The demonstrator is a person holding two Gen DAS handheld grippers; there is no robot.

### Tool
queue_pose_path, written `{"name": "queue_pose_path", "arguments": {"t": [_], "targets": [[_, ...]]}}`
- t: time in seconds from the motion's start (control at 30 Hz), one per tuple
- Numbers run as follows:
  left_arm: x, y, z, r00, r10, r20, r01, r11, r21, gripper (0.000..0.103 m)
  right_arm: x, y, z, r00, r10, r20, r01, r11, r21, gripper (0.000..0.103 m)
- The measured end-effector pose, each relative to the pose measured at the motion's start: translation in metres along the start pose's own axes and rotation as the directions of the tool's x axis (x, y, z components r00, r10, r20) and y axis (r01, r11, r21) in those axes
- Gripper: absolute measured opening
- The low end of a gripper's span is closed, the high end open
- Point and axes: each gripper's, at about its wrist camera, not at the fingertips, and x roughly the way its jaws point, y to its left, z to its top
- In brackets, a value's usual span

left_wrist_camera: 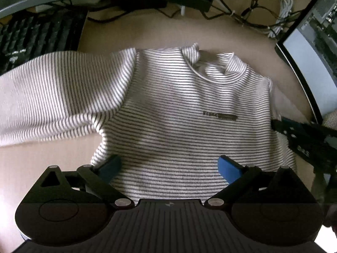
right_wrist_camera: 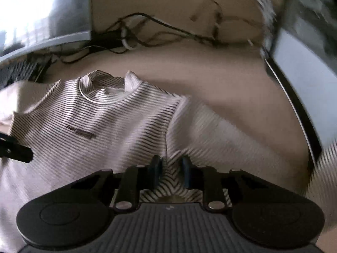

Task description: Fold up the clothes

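we judge the striped shirt [left_wrist_camera: 179, 109] soft and limp: right tongs [right_wrist_camera: 170, 168] pinch its near sleeve seam, left tongs [left_wrist_camera: 168, 166] released above the hem.

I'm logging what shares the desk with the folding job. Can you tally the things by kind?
Striped shirt: 1
Monitors: 2, one at the back left, one at the right
Keyboard: 1
Cable tangle: 1, single cables cannot be counted
Grippers: 2, left gripper, right gripper
Total: 7
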Motion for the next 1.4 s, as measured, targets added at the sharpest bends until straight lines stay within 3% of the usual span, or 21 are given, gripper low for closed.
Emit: {"name": "queue_pose_path", "arguments": {"t": [0.23, 0.4, 0.57, 0.73, 0.8, 0.87, 1.0, 1.2, 1.3, 1.4], "targets": [[0.007, 0.015, 0.023, 0.999, 0.006, 0.034, -0.005, 0.999, -0.032, 0.100, 0.027, 0.002, 0.031, 1.000, -0.009, 0.029, 0.010, 0.999, -0.048, 0.020], [0.007, 0.019, 0.025, 0.999, 0.000, 0.041, 0.000, 1.000, -0.013, 0.100, 0.018, -0.001, 0.024, 0.997, -0.065, 0.037, 0.067, 0.996, -0.052, 0.023], [-0.027, 0.023, -0.006, 1.000, 0.003, 0.028, -0.004, 0.998, 0.056, 0.100, -0.033, -0.007, 0.008, 0.995, -0.055, 0.088, 0.050, 0.998, 0.050, 0.026], [-0.055, 0.030, -0.051, 0.992, -0.128, -0.016, 0.129, 0.989, 0.078, 0.100, -0.088, 0.004, -0.037, 0.998, -0.004, 0.056, -0.009, 0.976, 0.218, 0.028], [-0.054, 0.028, -0.067, 0.989, -0.144, -0.047, 0.148, 0.984, 0.102, 0.100, -0.100, 0.019, -0.060, 1.000, 0.007, 0.021, -0.012, 0.969, 0.245, 0.029], [-0.045, 0.030, -0.076, 0.990, -0.121, -0.075, 0.129, 0.985, 0.113, 0.100, -0.100, 0.032, -0.076, 1.000, -0.006, -0.018, 0.010, 0.973, 0.232, 0.033], [-0.046, 0.024, -0.081, 0.994, -0.098, -0.048, 0.104, 0.984, 0.146, 0.100, -0.100, 0.044, -0.089, 0.995, -0.090, -0.032, 0.094, 0.980, 0.174, 0.033], [-0.050, 0.023, -0.088, 0.998, -0.060, 0.014, 0.057, 0.986, 0.158, 0.100, -0.101, 0.044, -0.093, 0.992, -0.125, 0.008, 0.121, 0.975, 0.184, 0.041], [-0.056, 0.018, -0.097, 0.999, -0.013, 0.046, 0.006, 0.989, 0.150, 0.100, -0.106, 0.040, -0.098, 0.994, -0.102, 0.028, 0.094, 0.972, 0.216, 0.048], [-0.078, 0.005, -0.121, 0.994, 0.005, 0.109, -0.020, 0.990, 0.139, 0.100, -0.131, 0.041, -0.106, 0.997, -0.042, 0.072, 0.024, 0.969, 0.244, 0.080]]}}
